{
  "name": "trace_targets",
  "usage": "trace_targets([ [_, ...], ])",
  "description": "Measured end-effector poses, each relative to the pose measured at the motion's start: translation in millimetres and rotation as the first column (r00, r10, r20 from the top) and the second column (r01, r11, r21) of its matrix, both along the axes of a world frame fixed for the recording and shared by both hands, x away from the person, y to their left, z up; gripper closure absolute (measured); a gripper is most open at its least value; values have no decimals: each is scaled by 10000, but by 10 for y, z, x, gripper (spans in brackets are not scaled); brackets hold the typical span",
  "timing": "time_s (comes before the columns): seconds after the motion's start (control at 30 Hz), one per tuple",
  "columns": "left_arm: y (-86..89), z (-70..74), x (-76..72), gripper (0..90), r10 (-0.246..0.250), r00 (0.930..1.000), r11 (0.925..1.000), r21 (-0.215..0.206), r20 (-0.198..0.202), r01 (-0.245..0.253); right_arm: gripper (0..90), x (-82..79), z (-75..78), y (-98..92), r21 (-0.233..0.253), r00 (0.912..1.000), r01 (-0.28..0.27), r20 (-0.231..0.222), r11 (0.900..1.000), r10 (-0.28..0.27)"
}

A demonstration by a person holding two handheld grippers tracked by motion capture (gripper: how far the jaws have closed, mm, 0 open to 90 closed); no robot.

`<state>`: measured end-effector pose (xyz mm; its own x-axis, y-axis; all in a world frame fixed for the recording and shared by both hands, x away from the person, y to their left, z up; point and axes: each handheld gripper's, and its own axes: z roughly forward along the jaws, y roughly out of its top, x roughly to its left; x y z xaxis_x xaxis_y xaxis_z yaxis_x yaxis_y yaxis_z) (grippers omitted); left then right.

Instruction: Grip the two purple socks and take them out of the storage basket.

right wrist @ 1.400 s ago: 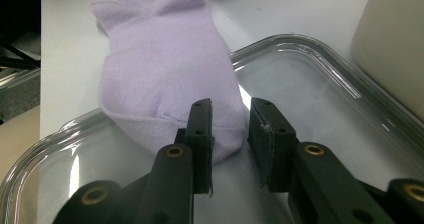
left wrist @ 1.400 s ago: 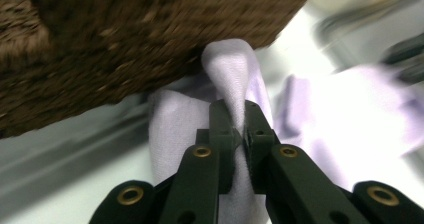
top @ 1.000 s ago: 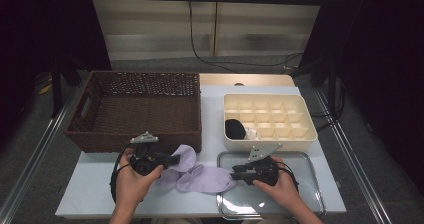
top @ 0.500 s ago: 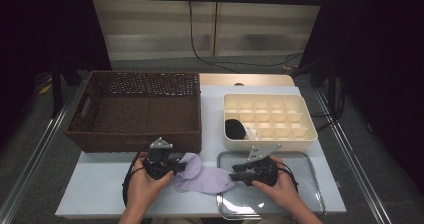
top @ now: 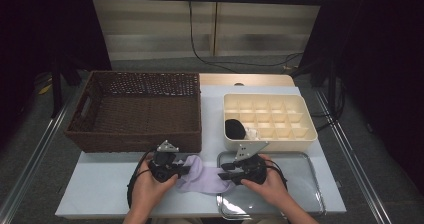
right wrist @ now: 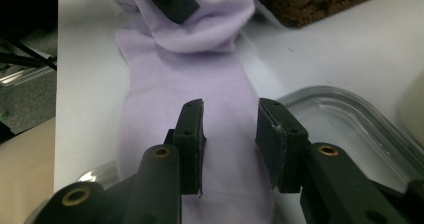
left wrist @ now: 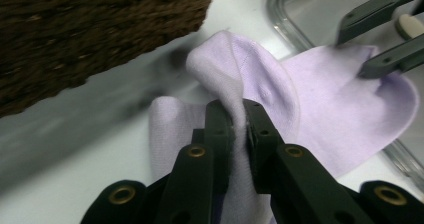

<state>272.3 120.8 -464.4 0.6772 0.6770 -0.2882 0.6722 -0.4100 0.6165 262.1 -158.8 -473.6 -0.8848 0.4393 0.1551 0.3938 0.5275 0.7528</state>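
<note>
A lilac sock (top: 204, 179) lies on the white table, its right end over the rim of the clear tray (top: 295, 204). My left gripper (top: 187, 169) is shut on a raised fold of the sock (left wrist: 320, 99); in the left gripper view the cloth is pinched between the jaws (left wrist: 234, 115). My right gripper (top: 225, 169) is open, its jaws hovering just over the sock's other end (right wrist: 185, 74), with the cloth below the gap (right wrist: 231, 111). The two grippers face each other closely.
A brown wicker basket (top: 135, 109) stands behind the left hand. A white compartment box (top: 280, 134) with a black item (top: 235, 129) in one cell stands behind the tray. The table's front edge is at the person's wrists.
My left gripper has moved right toward the right gripper with the sock's fold in it, bunching the sock shorter. The right gripper has hardly moved.
</note>
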Motion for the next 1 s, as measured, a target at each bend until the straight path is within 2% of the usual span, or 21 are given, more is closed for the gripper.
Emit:
trace_targets([
  [0.27, -66, -15, -23, 817, -222, 9997, 9997, -134, -23, 222, 642, 47, 55, 212, 158, 9994, -347, 79, 9993, 346],
  [0.37, -134, -21, -34, 810, -452, 9990, 9989, -112, -17, 452, 636, 75, 53, 295, 87, 9992, -393, 97, 9992, 392],
  [0.5, -137, -26, -34, 801, -476, 9989, 9988, -84, 10, 476, 612, 88, -1, 412, -170, 9989, -473, 13, 9987, 473],
  [0.67, -140, -26, -35, 797, -513, 9987, 9987, -50, 34, 513, 640, 107, -26, 476, -236, 9991, -424, -44, 9988, 423],
  [0.7, -141, -27, -36, 797, -530, 9986, 9986, -63, 30, 530, 693, 121, -25, 496, -253, 9993, -363, -113, 9990, 360],
  [0.73, -141, -27, -36, 795, -530, 9986, 9986, -63, 30, 530, 693, 121, -25, 496, -253, 9993, -363, -113, 9990, 360],
  [0.77, -144, -28, -38, 791, -520, 9986, 9986, -112, 33, 520, 761, 137, -26, 500, -229, 9993, -325, -199, 9992, 320],
  [0.8, -144, -28, -38, 786, -520, 9986, 9986, -112, 33, 520, 761, 137, -26, 500, -229, 9993, -325, -199, 9992, 320],
  [0.83, -144, -26, -38, 782, -570, 9984, 9984, -63, 51, 571, 841, 153, -29, 500, -164, 9992, -247, -329, 9996, 242],
  [0.87, -145, -24, -39, 781, -596, 9982, 9982, -34, 77, 596, 871, 162, -31, 502, -155, 9992, -231, -340, 9996, 225],
  [1.0, -139, -18, -38, 746, -614, 9981, 9981, -25, 109, 614, 898, 156, -17, 521, -238, 9987, -312, -404, 9992, 302],
])
